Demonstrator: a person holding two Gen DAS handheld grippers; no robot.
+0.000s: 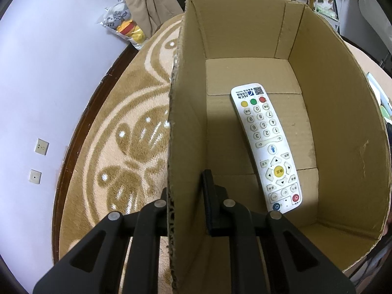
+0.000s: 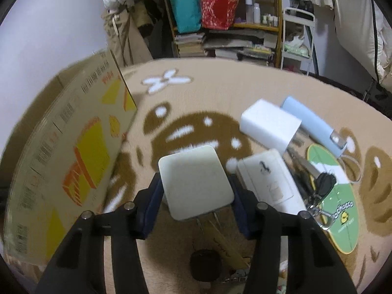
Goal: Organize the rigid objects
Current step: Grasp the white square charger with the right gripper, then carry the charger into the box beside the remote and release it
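Cream rounded-square block [image 2: 195,182], smooth, blank-faced; white remote [image 1: 267,147] in cardboard box [image 1: 330,98]

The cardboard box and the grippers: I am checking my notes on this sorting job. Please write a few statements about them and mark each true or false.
1. A white remote lies inside the cardboard box. True.
2. The left gripper is open in mid-air. False: it is shut on the box's wall.
3. A cream square block sits between the right gripper fingers. True.
4. The box stands on bare wood. False: it stands on a patterned rug.
5. Keys lie in the box. False: they lie on a green disc.
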